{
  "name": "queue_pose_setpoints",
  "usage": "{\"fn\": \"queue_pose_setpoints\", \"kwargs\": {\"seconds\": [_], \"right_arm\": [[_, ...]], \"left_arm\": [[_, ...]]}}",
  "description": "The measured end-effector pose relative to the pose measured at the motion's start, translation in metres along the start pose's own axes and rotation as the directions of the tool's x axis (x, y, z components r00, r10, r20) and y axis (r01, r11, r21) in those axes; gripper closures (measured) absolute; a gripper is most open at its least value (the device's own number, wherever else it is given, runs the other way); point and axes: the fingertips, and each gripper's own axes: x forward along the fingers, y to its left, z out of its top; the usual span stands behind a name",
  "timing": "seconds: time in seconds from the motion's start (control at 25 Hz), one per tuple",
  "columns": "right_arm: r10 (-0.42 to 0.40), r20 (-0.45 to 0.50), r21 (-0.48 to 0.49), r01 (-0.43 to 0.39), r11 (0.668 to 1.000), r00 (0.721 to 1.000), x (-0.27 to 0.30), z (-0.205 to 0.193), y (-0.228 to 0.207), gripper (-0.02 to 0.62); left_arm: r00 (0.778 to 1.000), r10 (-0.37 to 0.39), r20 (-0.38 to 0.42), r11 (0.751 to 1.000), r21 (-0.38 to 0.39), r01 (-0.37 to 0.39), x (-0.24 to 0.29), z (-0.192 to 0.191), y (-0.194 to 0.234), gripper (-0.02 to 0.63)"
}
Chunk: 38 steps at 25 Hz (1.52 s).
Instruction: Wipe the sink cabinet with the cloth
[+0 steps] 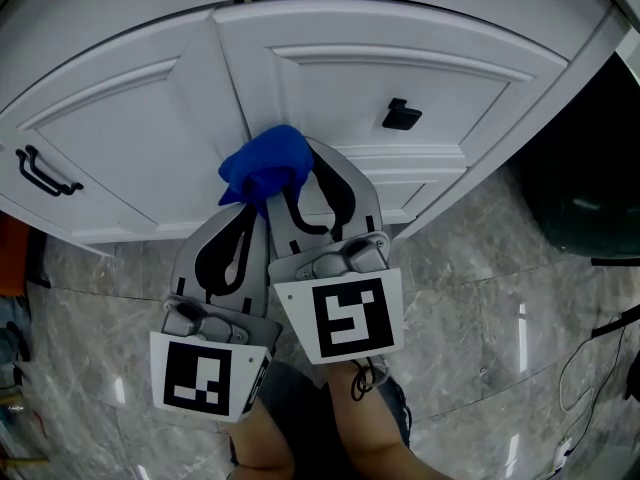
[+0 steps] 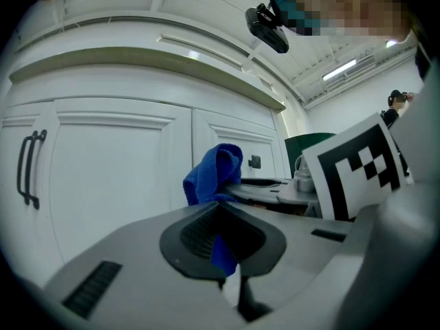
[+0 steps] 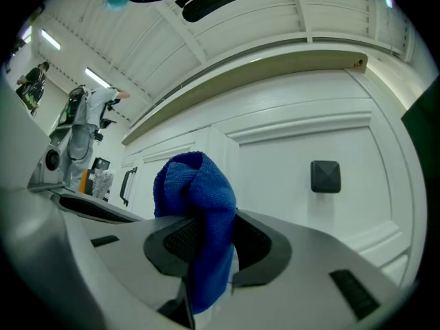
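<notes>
Grey marble floor [image 1: 480, 298] runs up to the curved white sink cabinet [image 1: 330, 78], whose panelled doors fill the top of the head view. One door carries a black bar handle [image 1: 40, 171] at far left, another a square black knob [image 1: 400, 115] to the right. The only print to read is the black-and-white square marker pattern on each gripper's cube.

The blue cloth [image 1: 262, 166] sits bunched against the cabinet front, on the seam between two doors. The right gripper [image 1: 297, 168] has its jaws pressed onto the cloth, which bulges out above them in its own view. The left gripper [image 1: 257, 208] lies just beside and slightly lower, its jaws nearly together with a strip of the same cloth between them.

Door panels lie bare to either side of the cloth. A dark green container [image 1: 580, 193] stands past the cabinet's right edge, and thin cables [image 1: 600, 358] trail on the floor below it.
</notes>
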Motion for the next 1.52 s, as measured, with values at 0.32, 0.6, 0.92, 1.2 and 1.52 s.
{"fn": "queue_pose_setpoints", "kwargs": {"seconds": [0.32, 0.6, 0.92, 1.2, 1.52], "right_arm": [[-0.032, -0.005, -0.015, 0.032, 0.999, 0.999, -0.004, -0.001, -0.011, 0.480], [-0.047, -0.013, -0.037, 0.047, 0.998, 0.999, -0.005, -0.001, -0.014, 0.480], [-0.109, -0.024, -0.034, 0.108, 0.994, 0.994, -0.012, -0.006, -0.038, 0.480], [-0.125, -0.027, -0.043, 0.123, 0.991, 0.992, -0.014, -0.006, -0.043, 0.480], [-0.150, -0.032, -0.030, 0.149, 0.988, 0.988, -0.019, -0.006, -0.054, 0.480]], "left_arm": [[1.000, -0.022, -0.007, 0.998, -0.052, 0.022, 0.004, -0.002, -0.009, 0.606], [0.999, -0.033, 0.006, 0.998, -0.062, 0.034, 0.006, -0.001, -0.011, 0.606], [0.990, -0.127, 0.064, 0.983, -0.122, 0.134, 0.011, 0.007, -0.032, 0.606], [0.985, -0.156, 0.069, 0.978, -0.130, 0.164, 0.012, 0.008, -0.037, 0.606], [0.980, -0.188, 0.058, 0.972, -0.130, 0.194, 0.014, 0.007, -0.046, 0.606]]}}
